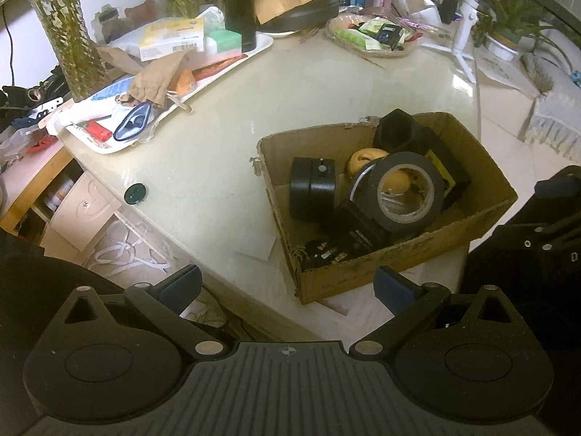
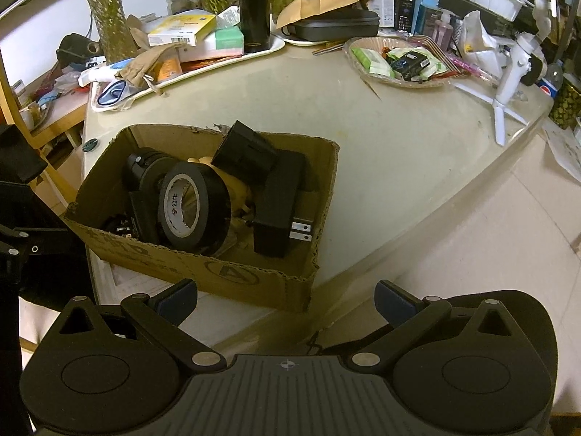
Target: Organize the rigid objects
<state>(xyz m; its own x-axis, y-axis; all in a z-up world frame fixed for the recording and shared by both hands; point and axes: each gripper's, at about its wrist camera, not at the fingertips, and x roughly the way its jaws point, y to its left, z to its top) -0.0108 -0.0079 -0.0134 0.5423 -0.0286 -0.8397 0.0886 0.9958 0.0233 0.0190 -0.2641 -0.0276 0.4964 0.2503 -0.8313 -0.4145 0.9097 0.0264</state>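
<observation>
A cardboard box (image 1: pixel 406 258) sits at the near edge of the pale surface (image 1: pixel 218 152), packed with dark items. A roll of black tape (image 1: pixel 405 190) leans on top and covers most of a yellow object (image 1: pixel 365 158) (unidentifiable). A black plug adapter (image 2: pixel 277 200) lies at the right. The left hand-held gripper (image 1: pixel 287 285) and right hand-held gripper (image 2: pixel 285 296) both gape wide, holding nothing. The items at the box's bottom are too dark to identify.
</observation>
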